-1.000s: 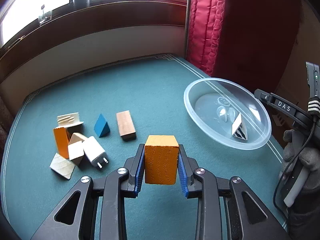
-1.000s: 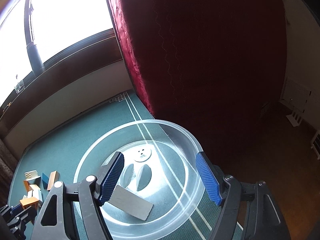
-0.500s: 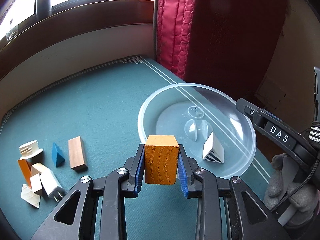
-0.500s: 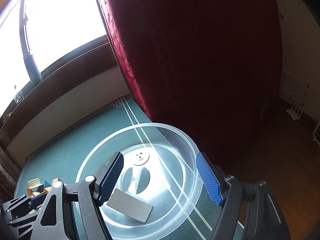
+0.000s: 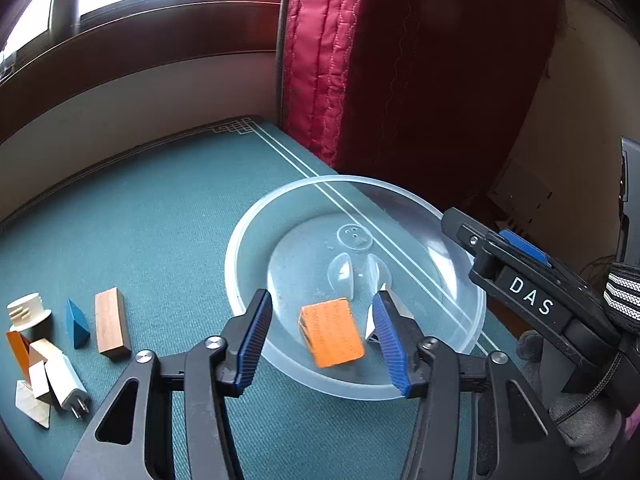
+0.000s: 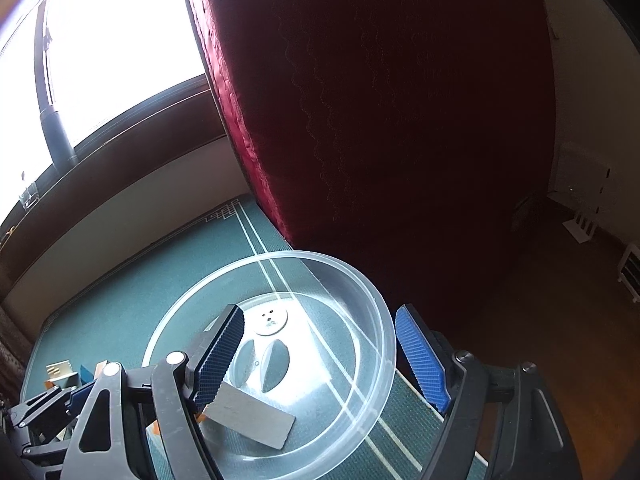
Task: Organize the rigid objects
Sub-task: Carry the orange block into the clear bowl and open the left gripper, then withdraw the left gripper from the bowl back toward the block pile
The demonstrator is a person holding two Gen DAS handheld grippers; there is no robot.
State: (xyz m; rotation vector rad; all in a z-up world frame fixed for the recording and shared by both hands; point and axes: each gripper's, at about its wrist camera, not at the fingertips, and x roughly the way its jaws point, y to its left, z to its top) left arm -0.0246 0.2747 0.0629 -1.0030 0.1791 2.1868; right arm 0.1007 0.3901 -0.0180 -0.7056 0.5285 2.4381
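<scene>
An orange block lies tilted on the floor of the clear plastic bowl, free of both pads. My left gripper hangs over the bowl's near side and its jaws are opening, with the block below and between the fingers. A white wedge with black stripes sits beside the block, partly hidden by the right finger; its grey face shows in the right wrist view. My right gripper is open at the bowl's right side, one finger over the bowl and one outside the rim.
On the green felt left of the bowl lie a wooden block, a blue wedge, a white charger plug, a white ribbed cylinder and several small blocks. A red quilted curtain hangs behind the bowl.
My left gripper carried the orange block rightward to the bowl, then let go; the block now lies in the bowl. The right gripper stayed put.
</scene>
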